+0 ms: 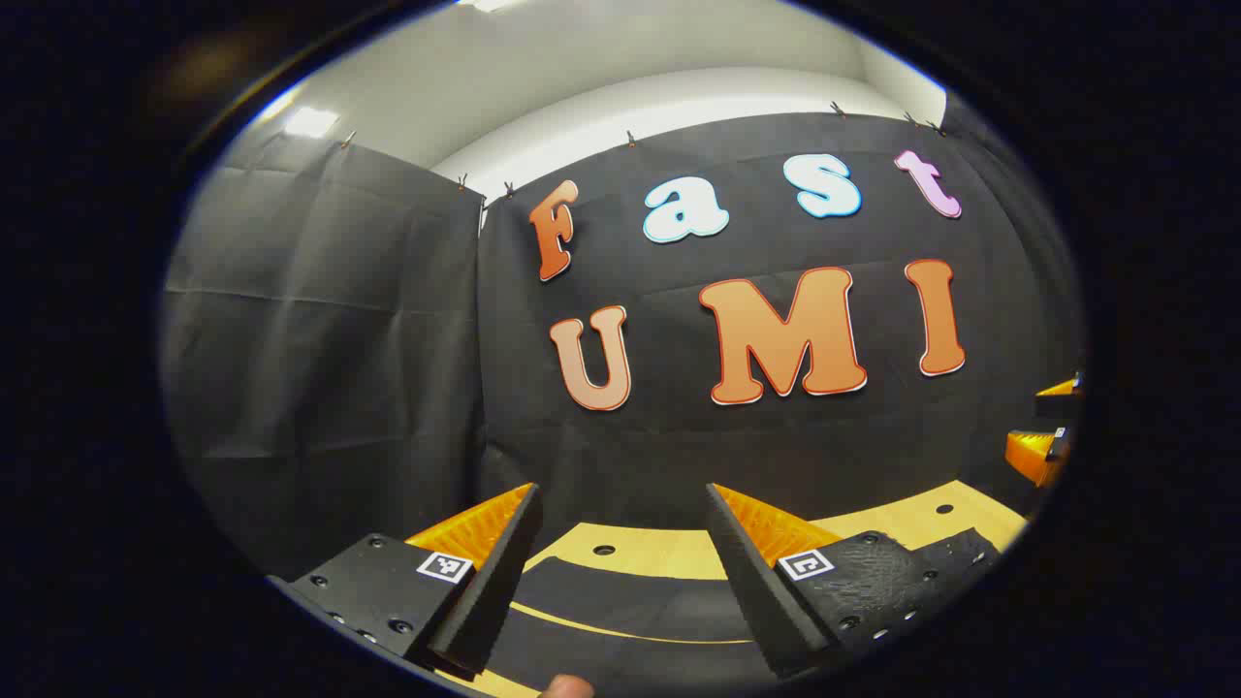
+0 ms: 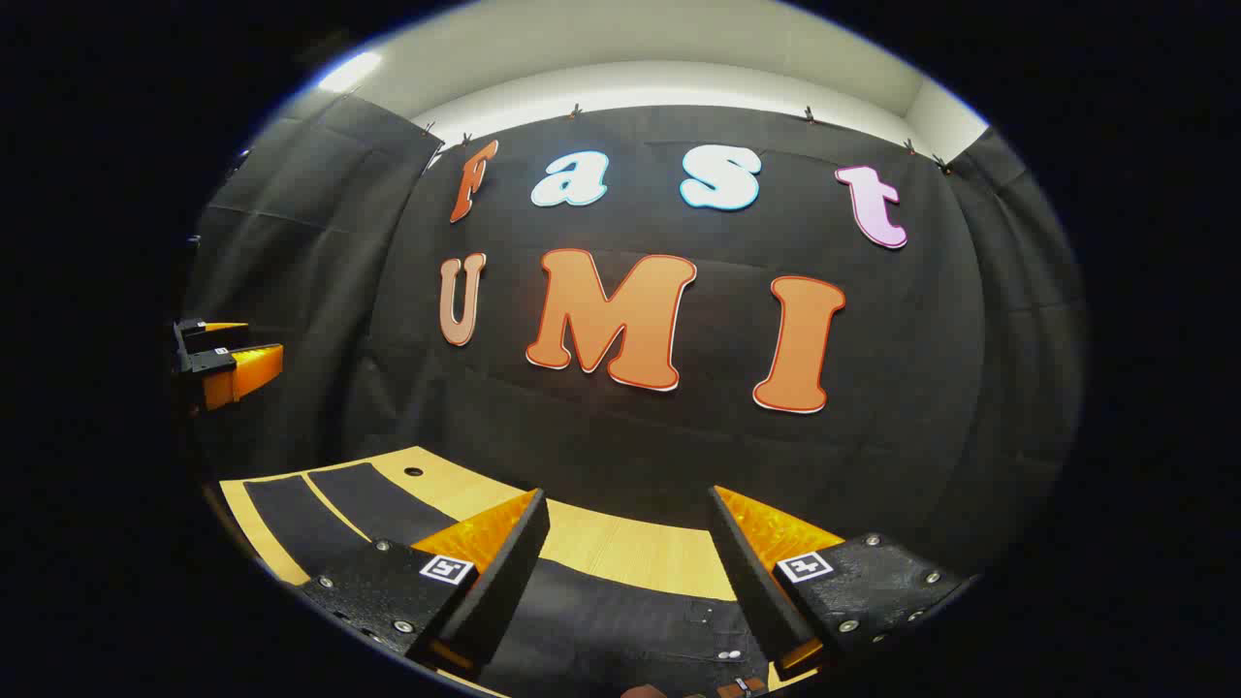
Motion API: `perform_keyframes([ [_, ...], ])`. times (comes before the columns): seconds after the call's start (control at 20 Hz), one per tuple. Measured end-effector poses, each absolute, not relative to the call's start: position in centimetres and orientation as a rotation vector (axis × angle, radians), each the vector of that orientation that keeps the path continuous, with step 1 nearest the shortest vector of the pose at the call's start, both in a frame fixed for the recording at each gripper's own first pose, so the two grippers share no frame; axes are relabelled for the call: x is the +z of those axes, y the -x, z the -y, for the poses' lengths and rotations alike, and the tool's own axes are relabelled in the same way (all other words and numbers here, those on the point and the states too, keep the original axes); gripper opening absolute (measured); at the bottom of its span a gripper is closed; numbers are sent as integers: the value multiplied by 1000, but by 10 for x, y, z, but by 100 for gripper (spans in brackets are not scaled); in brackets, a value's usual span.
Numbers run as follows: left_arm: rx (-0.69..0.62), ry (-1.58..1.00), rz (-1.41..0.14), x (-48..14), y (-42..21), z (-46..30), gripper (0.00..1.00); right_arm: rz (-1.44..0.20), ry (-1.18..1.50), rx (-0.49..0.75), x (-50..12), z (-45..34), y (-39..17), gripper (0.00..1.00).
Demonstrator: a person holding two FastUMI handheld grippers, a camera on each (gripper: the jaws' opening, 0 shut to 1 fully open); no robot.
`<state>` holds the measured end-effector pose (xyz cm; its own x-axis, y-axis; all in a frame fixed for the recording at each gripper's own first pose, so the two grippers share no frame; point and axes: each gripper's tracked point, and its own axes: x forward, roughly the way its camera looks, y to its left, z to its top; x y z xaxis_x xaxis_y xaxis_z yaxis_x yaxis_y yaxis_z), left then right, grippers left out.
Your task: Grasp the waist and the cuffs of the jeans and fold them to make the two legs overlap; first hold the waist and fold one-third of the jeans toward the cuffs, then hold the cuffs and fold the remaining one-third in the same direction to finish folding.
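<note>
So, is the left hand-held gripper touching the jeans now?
Apart. In the left gripper view, the left hand-held gripper is open above the black jeans; its fingers are raised, with wall behind the tips.

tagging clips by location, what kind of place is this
Probably an indoor recording booth, not a home: black cloth wall clipped up as a backdrop, a light wooden table with dark jeans laid flat, white ceiling above.

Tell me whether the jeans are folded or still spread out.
Spread out: the jeans lie flat on the table, both legs side by side, not overlapped.
</note>
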<state>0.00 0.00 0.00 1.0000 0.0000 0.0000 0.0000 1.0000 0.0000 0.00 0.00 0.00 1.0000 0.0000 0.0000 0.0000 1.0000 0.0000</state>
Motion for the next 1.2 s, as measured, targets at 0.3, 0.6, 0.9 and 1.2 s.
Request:
perform_keyframes([
  [0.3,-52,-8,-6,-12,-33,-5,100,-11,-21,-53,7,-18,-12,98],
  [0.6,-92,-3,22,-13,-61,-40,100,3,-33,-124,29,-44,-12,94],
  [0.9,-105,-10,6,-29,-82,-73,99,-38,-58,-180,30,-60,-16,98],
  [1.2,-66,-12,-91,-68,-104,-133,100,-118,-71,-309,6,-41,-12,98],
])
